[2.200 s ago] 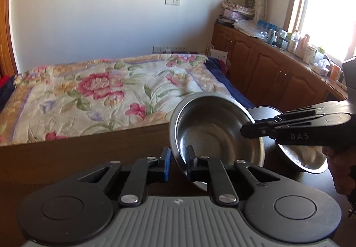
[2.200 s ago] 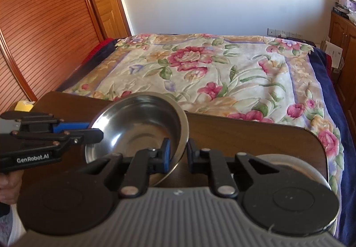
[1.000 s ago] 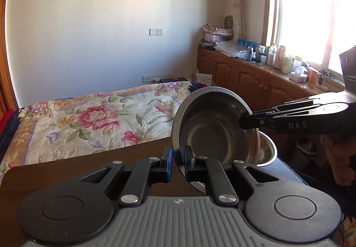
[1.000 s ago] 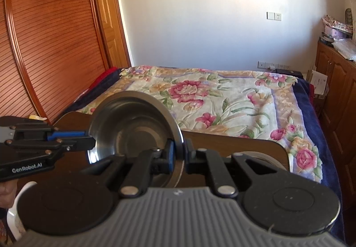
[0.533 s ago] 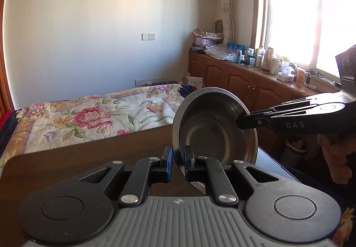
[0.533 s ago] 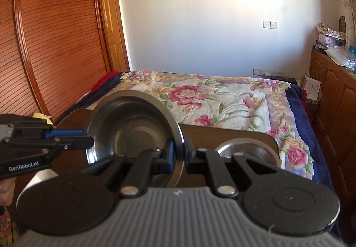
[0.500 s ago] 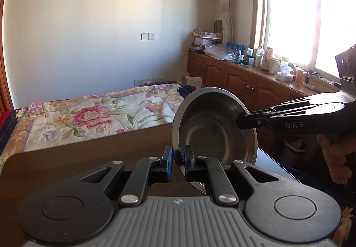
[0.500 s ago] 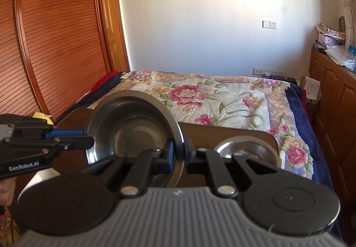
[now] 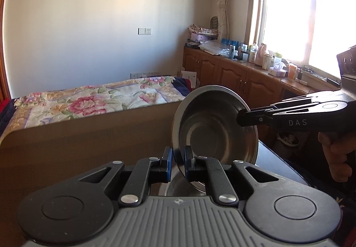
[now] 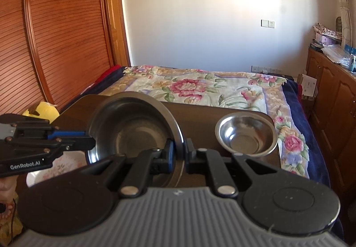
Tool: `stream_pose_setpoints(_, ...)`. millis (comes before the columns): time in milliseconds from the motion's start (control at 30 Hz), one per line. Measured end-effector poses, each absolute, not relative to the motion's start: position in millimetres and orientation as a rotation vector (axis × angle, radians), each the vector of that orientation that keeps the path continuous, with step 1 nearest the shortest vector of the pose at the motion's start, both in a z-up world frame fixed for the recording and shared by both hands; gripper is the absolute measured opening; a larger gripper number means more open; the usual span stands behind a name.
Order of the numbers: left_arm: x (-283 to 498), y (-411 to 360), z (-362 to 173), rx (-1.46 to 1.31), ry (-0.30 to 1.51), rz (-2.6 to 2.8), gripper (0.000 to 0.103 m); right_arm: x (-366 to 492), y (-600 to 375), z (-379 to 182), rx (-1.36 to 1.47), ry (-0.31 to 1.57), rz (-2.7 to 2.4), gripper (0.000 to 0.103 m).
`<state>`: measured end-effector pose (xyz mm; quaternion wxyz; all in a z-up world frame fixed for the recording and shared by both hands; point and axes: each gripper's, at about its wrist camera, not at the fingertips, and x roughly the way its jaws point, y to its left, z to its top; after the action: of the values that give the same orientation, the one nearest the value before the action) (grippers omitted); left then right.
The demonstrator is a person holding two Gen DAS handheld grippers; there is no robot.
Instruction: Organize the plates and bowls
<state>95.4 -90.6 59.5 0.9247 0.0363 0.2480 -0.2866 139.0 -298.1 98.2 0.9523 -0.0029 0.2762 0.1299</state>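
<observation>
Between both sets of fingers sits one steel bowl (image 9: 214, 126), held up off the worktop (image 9: 77, 149) and tipped on its side. Left gripper (image 9: 177, 163) fingers are pinched narrow on the near rim; right gripper (image 10: 179, 155) fingers clamp the opposite edge, same deal. So it's a two-sided grab, bowl's hollow facing both cameras. Further out, a smaller bowl (image 10: 245, 134) sits upright on the worktop's far right corner, well apart from the held one. A flowery plate (image 10: 55, 168) peeks out low on the left, mostly hidden by the left gripper. Beyond the worktop is a bed (image 10: 200, 88) with a floral cover.
</observation>
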Motion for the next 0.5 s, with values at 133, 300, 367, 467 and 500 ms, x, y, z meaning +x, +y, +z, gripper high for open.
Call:
stream_pose_setpoints(133,85,-89,51,0.07,0.526,-0.587,0.012,128,-297,90,-0.001,0.568,0.271,0.011)
stream_pose_setpoints(300,77,-88,44,0.07,0.54,-0.586,0.012,115,-296,81,0.014,0.578,0.279,0.011)
stream_pose_setpoints(367,74,-87,42,0.072,0.546,-0.585,0.012,112,-295,79,0.016,0.579,0.281,0.011)
stream_pose_setpoints(467,72,-86,39,0.077,0.552,-0.585,0.012,107,-294,75,0.017,0.583,0.283,0.011)
stream_pose_setpoints(500,70,-86,37,0.079,0.555,-0.586,0.012,106,-293,74,0.017,0.584,0.284,0.011)
